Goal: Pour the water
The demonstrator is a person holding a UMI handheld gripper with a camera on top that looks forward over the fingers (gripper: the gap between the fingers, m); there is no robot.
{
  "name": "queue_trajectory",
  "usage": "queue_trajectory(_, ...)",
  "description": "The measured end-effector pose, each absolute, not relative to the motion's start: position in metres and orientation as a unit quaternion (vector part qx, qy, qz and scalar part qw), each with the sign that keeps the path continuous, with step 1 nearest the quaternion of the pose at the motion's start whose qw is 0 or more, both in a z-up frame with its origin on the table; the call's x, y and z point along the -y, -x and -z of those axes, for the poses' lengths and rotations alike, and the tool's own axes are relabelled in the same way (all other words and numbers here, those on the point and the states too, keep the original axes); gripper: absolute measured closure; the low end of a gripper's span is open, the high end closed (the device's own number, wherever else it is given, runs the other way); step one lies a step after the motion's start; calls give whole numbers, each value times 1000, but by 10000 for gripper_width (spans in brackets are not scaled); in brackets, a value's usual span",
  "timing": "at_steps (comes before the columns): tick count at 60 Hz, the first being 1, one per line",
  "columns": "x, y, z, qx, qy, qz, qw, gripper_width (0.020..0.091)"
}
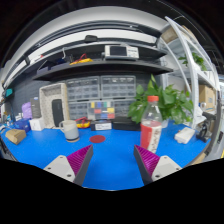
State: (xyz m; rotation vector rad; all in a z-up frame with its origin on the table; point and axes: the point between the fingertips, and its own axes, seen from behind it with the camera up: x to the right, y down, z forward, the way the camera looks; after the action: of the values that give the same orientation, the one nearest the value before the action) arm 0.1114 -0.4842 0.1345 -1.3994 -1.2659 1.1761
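**Blue surface, bottle ahead of the open tool**

Blue covers the whole surface (112,160), a smooth sheet that runs from the fingers back to a dark shelving unit (100,72). The tool (112,160) stands wide open with nothing in its grip; its two fingers, each with a magenta pad (78,158), point out over bare blue.

The bottle (151,126) stands upright just beyond the right finger. It is clear plastic with a red cap and a red-and-white label, and it touches neither finger. A small red disc (98,139) lies flat on the blue ahead of the gap between the fingers. A pale cup (70,129) sits further back, to the left of the disc, well apart from the bottle. A white box (102,125) rests near the back edge, and a brownish item (16,135) lies at the far left.

Behind the bottle grows a leafy green plant (170,100). The shelving unit holds rows of small drawers (100,95), some with coloured fronts, under a dark shelf that carries a white device (121,50). A pegboard panel (53,103) leans at the left. Above, the ceiling is pale with long beams.
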Motion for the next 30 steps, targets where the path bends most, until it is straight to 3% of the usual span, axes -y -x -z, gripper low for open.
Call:
queue_trajectory(17,426,-67,-184,468,579,-433,508,277)
queue_trajectory(30,467,2,-218,487,559,-438,508,278)
